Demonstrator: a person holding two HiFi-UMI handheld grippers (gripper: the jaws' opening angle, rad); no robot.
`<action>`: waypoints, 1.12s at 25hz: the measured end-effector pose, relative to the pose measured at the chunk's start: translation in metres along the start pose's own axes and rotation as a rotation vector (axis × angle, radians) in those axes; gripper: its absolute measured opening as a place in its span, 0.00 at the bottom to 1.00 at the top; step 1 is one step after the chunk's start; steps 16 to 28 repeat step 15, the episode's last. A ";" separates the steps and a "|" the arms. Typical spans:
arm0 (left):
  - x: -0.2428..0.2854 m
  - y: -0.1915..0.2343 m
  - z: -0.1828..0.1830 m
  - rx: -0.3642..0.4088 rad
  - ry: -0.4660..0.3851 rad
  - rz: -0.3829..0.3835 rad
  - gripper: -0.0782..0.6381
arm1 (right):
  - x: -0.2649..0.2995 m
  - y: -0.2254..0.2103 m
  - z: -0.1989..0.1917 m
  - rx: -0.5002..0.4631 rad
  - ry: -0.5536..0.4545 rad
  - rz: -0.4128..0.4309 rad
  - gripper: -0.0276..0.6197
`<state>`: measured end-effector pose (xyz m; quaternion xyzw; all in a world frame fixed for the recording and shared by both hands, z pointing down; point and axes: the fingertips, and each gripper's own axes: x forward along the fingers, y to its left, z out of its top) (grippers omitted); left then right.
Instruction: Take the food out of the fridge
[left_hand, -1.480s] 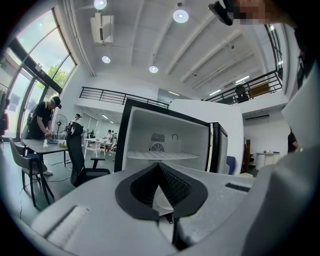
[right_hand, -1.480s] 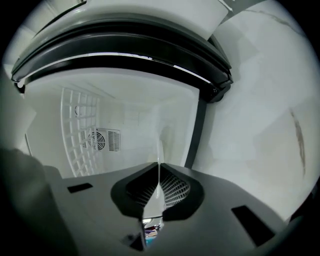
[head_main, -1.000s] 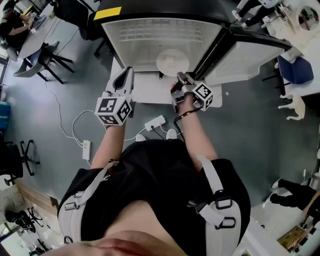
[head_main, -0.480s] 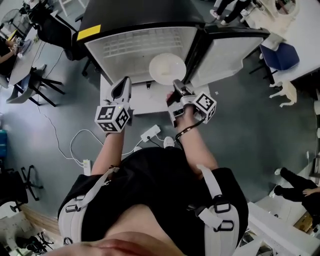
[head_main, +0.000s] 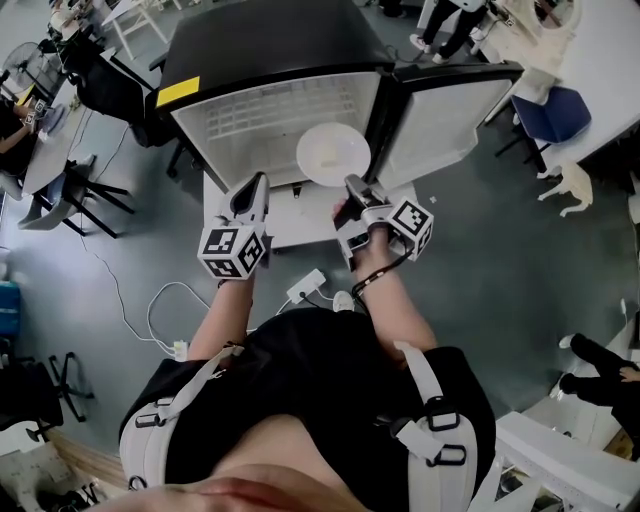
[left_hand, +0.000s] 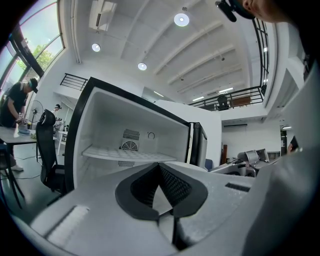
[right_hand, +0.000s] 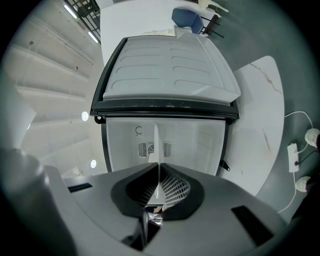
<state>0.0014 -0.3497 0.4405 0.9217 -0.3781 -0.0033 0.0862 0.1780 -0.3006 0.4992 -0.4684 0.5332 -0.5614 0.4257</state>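
White round glossy plate (head_main: 333, 153), rim pinched in right gripper (head_main: 352, 186).

This is an open-plan lab or workshop hall. The fridge (head_main: 270, 110) stands on a bare grey floor (head_main: 480, 250), with a power strip (head_main: 307, 287) and a loose cable (head_main: 150, 305) in front of it. Desks (head_main: 45, 150) and office chairs (head_main: 100, 80) flank it, under high ceiling lights (left_hand: 181, 19) and a mezzanine railing (left_hand: 235, 102).
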 end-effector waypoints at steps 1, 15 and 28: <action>0.000 0.000 0.001 0.001 -0.001 -0.001 0.11 | 0.000 -0.001 0.000 -0.002 -0.001 -0.001 0.07; -0.008 0.007 0.000 -0.003 -0.001 0.018 0.11 | 0.004 -0.001 -0.006 -0.033 0.014 0.001 0.07; -0.008 0.007 0.000 -0.003 -0.001 0.018 0.11 | 0.004 -0.001 -0.006 -0.033 0.014 0.001 0.07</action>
